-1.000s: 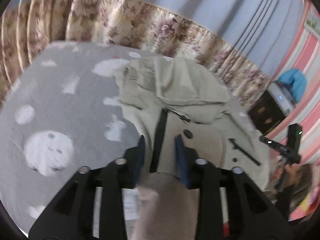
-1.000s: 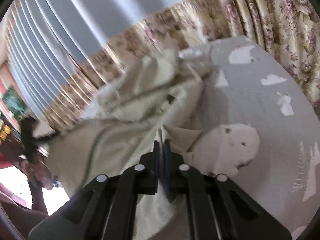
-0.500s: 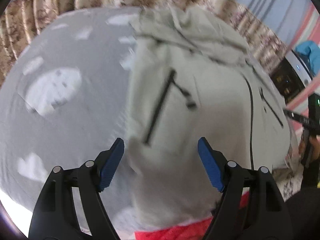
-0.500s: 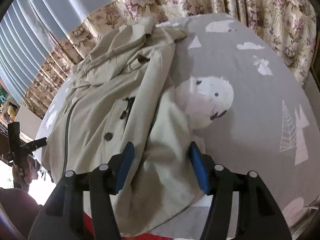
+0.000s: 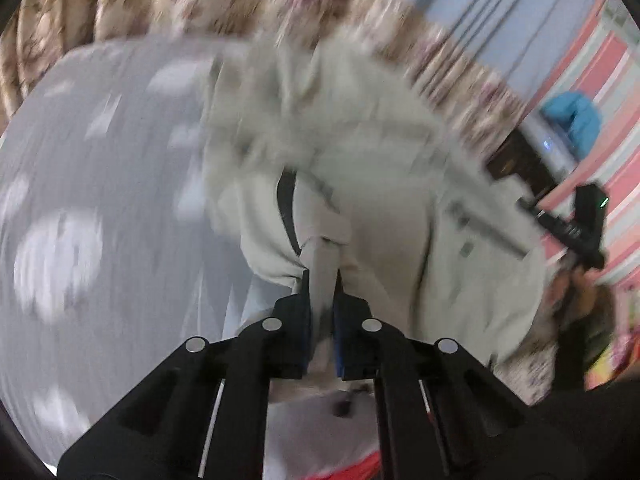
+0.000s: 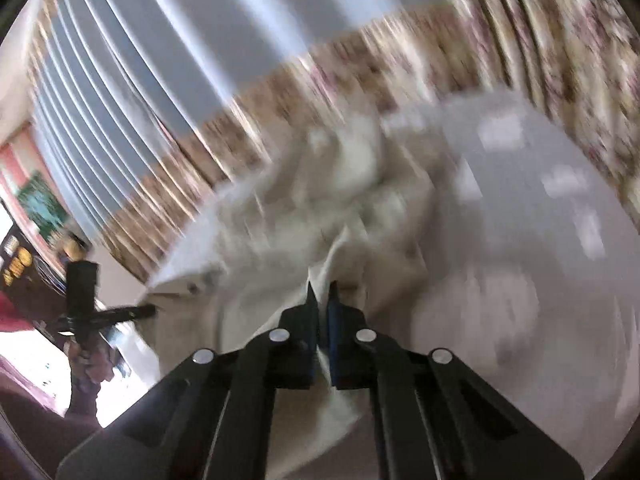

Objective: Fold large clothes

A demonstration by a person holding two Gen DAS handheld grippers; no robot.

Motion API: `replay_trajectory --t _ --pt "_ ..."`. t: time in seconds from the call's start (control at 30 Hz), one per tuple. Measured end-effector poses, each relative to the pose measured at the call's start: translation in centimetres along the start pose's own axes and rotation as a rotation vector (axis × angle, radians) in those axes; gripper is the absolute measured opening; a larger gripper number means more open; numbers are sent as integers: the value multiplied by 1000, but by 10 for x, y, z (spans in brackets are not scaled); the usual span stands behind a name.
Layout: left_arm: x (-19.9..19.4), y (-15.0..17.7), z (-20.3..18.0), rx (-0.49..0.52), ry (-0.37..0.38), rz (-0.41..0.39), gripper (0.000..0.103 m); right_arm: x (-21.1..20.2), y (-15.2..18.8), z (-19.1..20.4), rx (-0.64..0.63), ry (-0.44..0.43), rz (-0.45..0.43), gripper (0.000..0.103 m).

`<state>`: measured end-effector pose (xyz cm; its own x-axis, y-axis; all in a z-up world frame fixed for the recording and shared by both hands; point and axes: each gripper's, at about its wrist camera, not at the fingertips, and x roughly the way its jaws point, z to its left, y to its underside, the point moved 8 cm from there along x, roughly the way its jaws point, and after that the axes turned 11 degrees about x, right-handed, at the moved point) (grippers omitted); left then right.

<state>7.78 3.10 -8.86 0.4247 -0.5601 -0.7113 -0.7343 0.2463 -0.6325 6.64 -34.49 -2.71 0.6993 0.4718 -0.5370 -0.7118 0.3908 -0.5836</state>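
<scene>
A large beige hooded coat (image 5: 380, 168) lies rumpled on the grey patterned bed cover (image 5: 100, 200). My left gripper (image 5: 322, 280) is shut on a bunched fold of its lower edge, beside a black zip pocket, and lifts it. In the right wrist view the coat (image 6: 304, 208) is blurred by motion. My right gripper (image 6: 321, 294) is shut on another fold of its hem and holds it up over the cover (image 6: 540, 240).
Floral curtains (image 5: 168, 4) hang behind the bed. The other gripper (image 5: 576, 228) shows at the right of the left wrist view, and at the left of the right wrist view (image 6: 86, 304). A dark cabinet (image 5: 528, 160) with a blue item stands at the right.
Half a second ago both grippers were open above the flat coat. Both have since closed on its lower edge and lifted it; the views are tilted and blurred.
</scene>
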Motion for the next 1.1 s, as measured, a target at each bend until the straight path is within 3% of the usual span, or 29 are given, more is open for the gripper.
replay_trajectory --t 0.1,0.2,0.27,0.33,0.37,0.43,0.47,0.53,0.63,0.67,0.73,0.77,0.87,0.97,1.0,1.07,1.1 --pt "-15 -75 19 -42 37 -130 7 19 -56 24 -62 -4 -88 3" --pt "-7 -142 49 -91 35 -181 7 51 -117 30 -57 19 -147 3" --pt "10 -181 71 -116 16 -169 8 77 -160 17 -12 92 -174 3" --pt "43 -215 104 -115 -83 -115 20 101 -192 -15 58 216 -178 5" --pt "67 -227 125 -107 -153 -56 23 122 -203 -40 141 249 -127 7" --pt "85 -235 156 -141 -279 -13 68 152 -207 -69 211 262 -40 21" --pt "88 -237 168 -155 -314 -10 73 158 -207 -75 218 263 -21 25" --pt "84 -241 181 -187 -316 -46 81 154 -205 -79 209 268 -42 52" --pt "64 -242 184 -178 -328 -117 99 123 -211 -65 144 204 -157 65" --pt "57 -240 183 -169 -352 -141 100 110 -213 -59 116 191 -200 69" --pt "55 -229 168 -134 -333 -141 100 95 -212 -51 60 233 -254 85" --pt "58 -218 158 -113 -318 -132 100 95 -207 -52 36 260 -242 86" --pt "78 -196 130 -47 -296 -97 100 124 -177 -62 -49 353 -93 86" --pt "127 -186 105 28 -303 -14 100 146 -156 -81 -15 358 -3 86" --pt "139 -185 103 35 -298 8 100 152 -153 -85 6 346 7 84" --pt "171 -187 100 57 -288 56 92 161 -155 -83 -6 327 -8 38" --pt "181 -187 104 66 -314 72 75 168 -157 -84 -6 333 1 1"
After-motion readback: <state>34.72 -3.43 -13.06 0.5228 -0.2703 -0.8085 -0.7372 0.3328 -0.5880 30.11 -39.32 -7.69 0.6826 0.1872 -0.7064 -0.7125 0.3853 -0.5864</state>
